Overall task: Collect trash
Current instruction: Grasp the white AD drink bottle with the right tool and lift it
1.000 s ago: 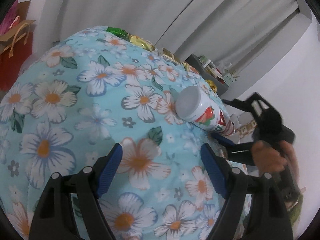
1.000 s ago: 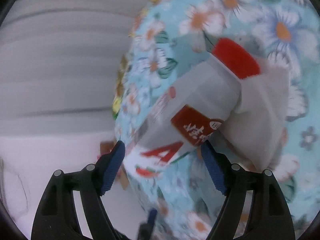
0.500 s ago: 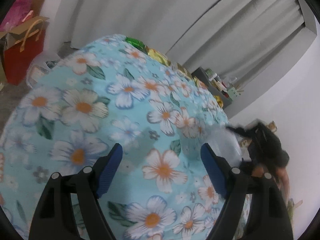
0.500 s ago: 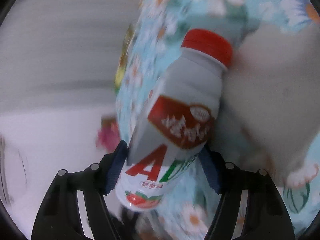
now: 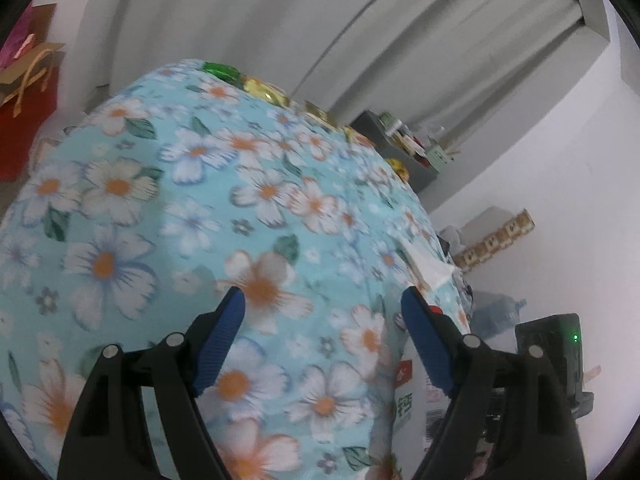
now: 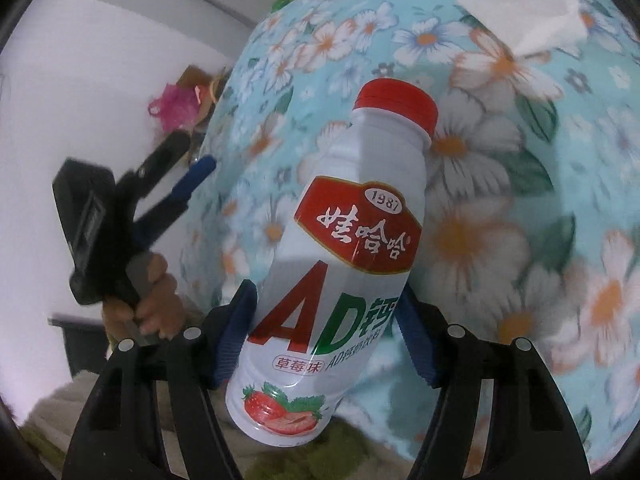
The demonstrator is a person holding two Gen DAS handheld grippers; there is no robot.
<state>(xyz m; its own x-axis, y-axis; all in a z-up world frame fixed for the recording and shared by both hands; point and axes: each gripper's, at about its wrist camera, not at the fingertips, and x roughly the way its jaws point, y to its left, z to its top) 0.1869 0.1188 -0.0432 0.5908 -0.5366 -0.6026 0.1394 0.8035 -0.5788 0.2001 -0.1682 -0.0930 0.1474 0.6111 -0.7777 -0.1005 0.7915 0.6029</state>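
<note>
My right gripper (image 6: 324, 312) is shut on a white drink bottle (image 6: 344, 256) with a red cap and a strawberry label, held off the floral tablecloth (image 6: 520, 200). The bottle also shows in the left wrist view (image 5: 416, 396), behind the right finger. A white tissue (image 6: 524, 24) lies on the cloth beyond the bottle; it also shows in the left wrist view (image 5: 428, 264) near the table's right edge. My left gripper (image 5: 324, 320) is open and empty over the cloth. It appears in the right wrist view (image 6: 180, 184) at the left, held by a hand.
Shiny candy wrappers (image 5: 260, 84) lie along the table's far edge. A red paper bag (image 5: 28, 112) stands at the left. A grey shelf with small items (image 5: 404, 144) and a water jug (image 5: 496, 316) are to the right. Curtains hang behind.
My right gripper closed on the bottle and lifted it off the cloth, away from the tissue. My left gripper shifted over the table, and the bottle left its central view.
</note>
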